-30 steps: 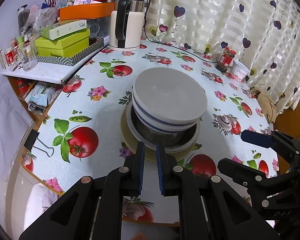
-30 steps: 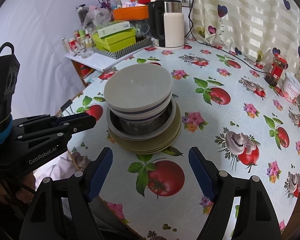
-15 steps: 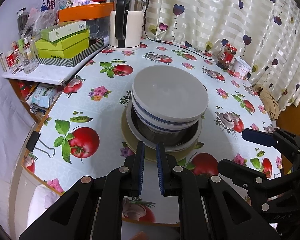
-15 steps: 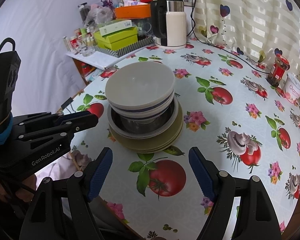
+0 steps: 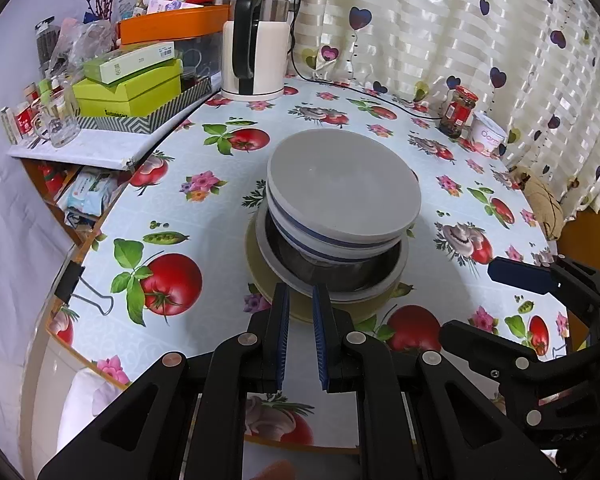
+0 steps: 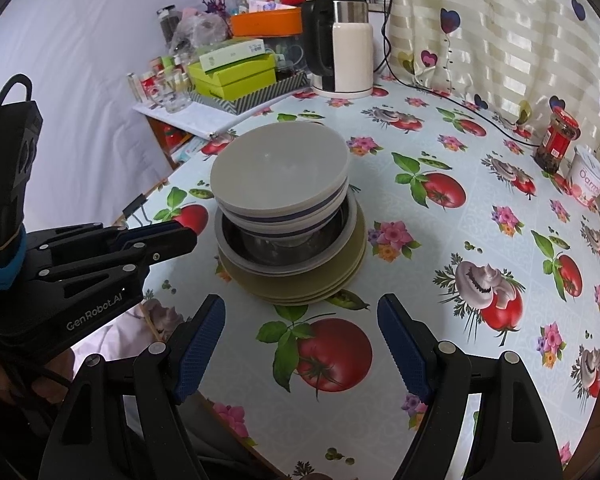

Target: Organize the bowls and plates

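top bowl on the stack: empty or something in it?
Empty. The top bowl shows a bare grey inside in both wrist views.

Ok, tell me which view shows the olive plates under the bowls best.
The right wrist view: the olive plates show their stacked rims edge-on. In the left wrist view the olive plates are mostly hidden by the bowls and the left hand-held gripper.

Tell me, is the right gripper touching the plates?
Apart. In the right wrist view, the right gripper is open, with bare tablecloth between it and the plates.
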Motion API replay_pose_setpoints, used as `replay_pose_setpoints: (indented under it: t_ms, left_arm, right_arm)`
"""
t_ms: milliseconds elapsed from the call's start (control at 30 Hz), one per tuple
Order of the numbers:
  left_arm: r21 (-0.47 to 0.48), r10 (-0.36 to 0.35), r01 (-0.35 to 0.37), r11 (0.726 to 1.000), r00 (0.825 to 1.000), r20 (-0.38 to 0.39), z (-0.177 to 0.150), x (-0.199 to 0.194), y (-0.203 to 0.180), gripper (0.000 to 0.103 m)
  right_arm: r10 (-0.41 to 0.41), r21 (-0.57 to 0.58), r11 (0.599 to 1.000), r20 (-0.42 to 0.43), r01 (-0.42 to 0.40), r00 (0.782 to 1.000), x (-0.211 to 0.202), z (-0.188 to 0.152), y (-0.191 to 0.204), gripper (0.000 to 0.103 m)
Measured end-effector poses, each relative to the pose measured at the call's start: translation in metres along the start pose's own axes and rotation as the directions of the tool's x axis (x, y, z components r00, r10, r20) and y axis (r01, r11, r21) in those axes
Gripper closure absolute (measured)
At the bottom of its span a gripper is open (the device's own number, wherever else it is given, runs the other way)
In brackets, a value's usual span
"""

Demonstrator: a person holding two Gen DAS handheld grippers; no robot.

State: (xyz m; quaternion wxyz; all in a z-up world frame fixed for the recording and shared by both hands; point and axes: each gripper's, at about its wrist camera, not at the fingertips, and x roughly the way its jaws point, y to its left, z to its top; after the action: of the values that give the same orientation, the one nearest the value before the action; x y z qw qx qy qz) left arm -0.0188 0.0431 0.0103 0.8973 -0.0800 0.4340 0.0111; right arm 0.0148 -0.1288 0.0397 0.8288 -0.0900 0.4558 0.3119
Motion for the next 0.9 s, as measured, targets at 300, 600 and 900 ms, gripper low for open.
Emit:
replay_pose_setpoints:
  t_ms: [300,600,900]
  left_arm:
    - [0.001,0.000,0.000,1.000,1.000,-0.003,0.0002,0.0012,0.0001,0.091]
    - [0.006,0.007,-0.007,1.000,1.000,-0.008,-0.0022,0.0031,0.0002,0.091]
    - [0.015,0.016,-0.015,1.000,1.000,-0.010,-0.0035,0.0028,-0.0008,0.091]
  right_arm:
    - [0.000,-0.004,1.000,-0.004,0.000,1.000,-0.0001,0.0004,0.0022,0.024]
    - [0.000,-0.003,1.000,-0.005,0.000,1.000,0.0010,-0.0003,0.0020,0.024]
    - [0.001,-0.007,1.000,-0.008,-0.001,1.000,0.0002,-0.0006,0.0032,0.024]
